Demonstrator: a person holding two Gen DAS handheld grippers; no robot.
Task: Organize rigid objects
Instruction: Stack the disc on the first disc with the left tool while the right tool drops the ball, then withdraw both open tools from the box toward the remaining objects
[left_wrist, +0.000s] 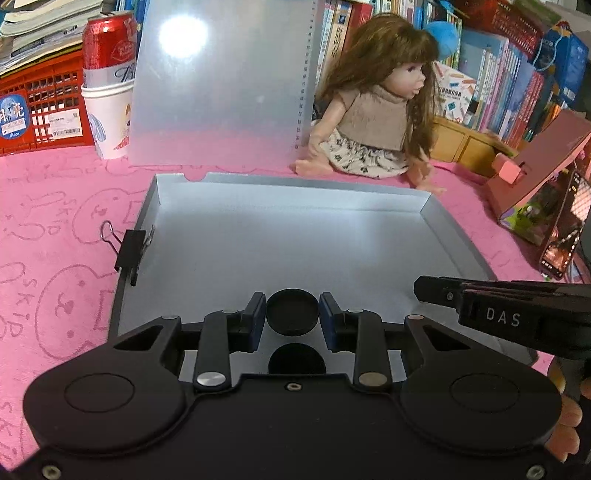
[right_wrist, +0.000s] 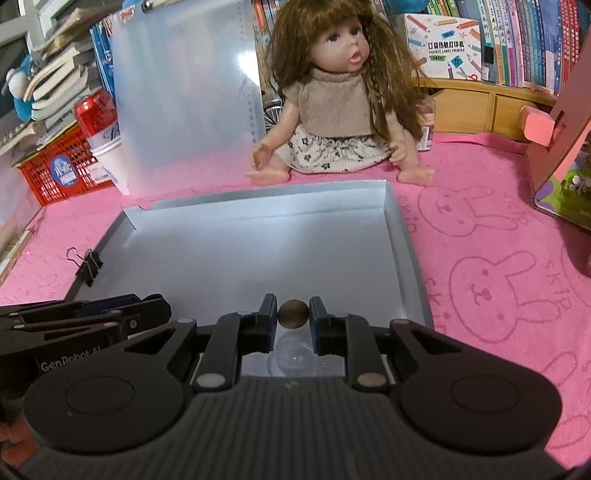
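Observation:
An open silver box (left_wrist: 288, 236) lies on the pink cloth; it also shows in the right wrist view (right_wrist: 258, 254). My left gripper (left_wrist: 292, 314) is shut on a black round disc (left_wrist: 292, 312) held above the box's near end, its dark shadow below. My right gripper (right_wrist: 293, 314) is shut on a small brown ball (right_wrist: 293, 313) above the box floor, over a clear plastic dome (right_wrist: 293, 356). The right gripper's side shows at the right in the left wrist view (left_wrist: 517, 314); the left gripper's side shows at the left in the right wrist view (right_wrist: 81, 314).
A black binder clip (left_wrist: 129, 251) sits on the box's left wall. A doll (left_wrist: 373, 107) sits behind the box. A frosted plastic sheet (left_wrist: 221, 81) stands upright. A red can in a paper cup (left_wrist: 107, 85), a red crate (left_wrist: 37, 110), books and a pink carton (left_wrist: 535, 177) ring the cloth.

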